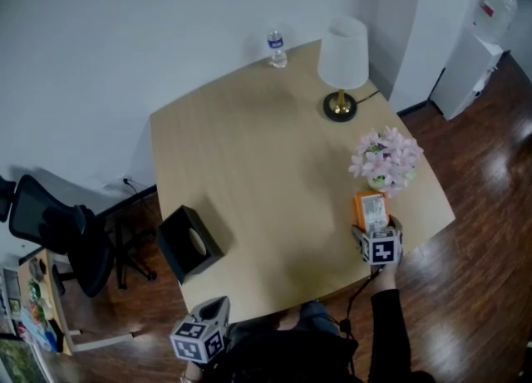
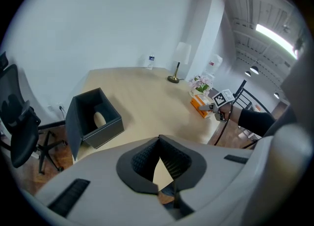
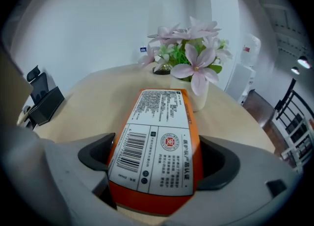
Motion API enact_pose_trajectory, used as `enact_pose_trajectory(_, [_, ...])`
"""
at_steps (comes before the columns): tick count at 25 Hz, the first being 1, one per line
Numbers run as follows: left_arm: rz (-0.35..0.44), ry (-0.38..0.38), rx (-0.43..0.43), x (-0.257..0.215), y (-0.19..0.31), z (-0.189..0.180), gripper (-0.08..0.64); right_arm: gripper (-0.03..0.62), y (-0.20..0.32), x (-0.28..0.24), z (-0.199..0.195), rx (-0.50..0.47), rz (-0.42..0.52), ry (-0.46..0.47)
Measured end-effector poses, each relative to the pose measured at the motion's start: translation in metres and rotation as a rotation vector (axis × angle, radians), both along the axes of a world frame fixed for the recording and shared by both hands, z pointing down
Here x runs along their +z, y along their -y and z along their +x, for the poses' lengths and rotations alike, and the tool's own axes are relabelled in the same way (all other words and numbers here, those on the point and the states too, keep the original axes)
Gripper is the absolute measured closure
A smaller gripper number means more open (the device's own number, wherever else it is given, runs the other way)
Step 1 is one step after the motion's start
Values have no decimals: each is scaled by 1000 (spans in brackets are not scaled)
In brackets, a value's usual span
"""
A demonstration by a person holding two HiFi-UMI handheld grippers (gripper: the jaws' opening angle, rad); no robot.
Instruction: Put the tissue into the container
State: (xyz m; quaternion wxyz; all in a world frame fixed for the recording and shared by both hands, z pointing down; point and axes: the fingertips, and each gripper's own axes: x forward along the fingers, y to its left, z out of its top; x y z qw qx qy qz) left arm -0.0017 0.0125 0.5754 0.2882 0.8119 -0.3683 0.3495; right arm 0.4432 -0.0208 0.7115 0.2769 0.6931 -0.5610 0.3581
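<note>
At the bench's (image 1: 266,174) right edge, the marker cube hides the near end of the tissue pack (image 1: 371,209). We see only its glossy orange wrapper and white printed label, lying flat beside the pink flowers (image 1: 386,157). The right gripper (image 3: 156,159) fingers stand wide, 1 on each side of the pack. The left gripper (image 2: 158,141), by the front-left corner, has its ribbed fingers tip to tip and empty. The boxy black container (image 1: 189,243) sits well apart, its interior dim around 1 pale oval.

An orange tissue pack (image 1: 371,209) with a white barcode label is being seen flat at the table's (image 1: 266,165) 4 o'clock; the black container (image 1: 189,244), open-topped, at 8 o'clock.
</note>
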Motion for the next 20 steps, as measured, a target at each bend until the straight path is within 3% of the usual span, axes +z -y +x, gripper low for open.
enact_pose_trajectory(6, [15, -46, -46, 7, 7, -10, 557, 152, -11, 5, 3, 3, -48, 10])
enact_pose_trajectory(12, [59, -99, -51, 11, 21, -26, 557, 156, -13, -26, -35, -17, 21, 24])
enact_pose_trajectory(20, [97, -155, -60, 5, 42, -73, 557, 156, 28, -86, -201, -232, 111, 93])
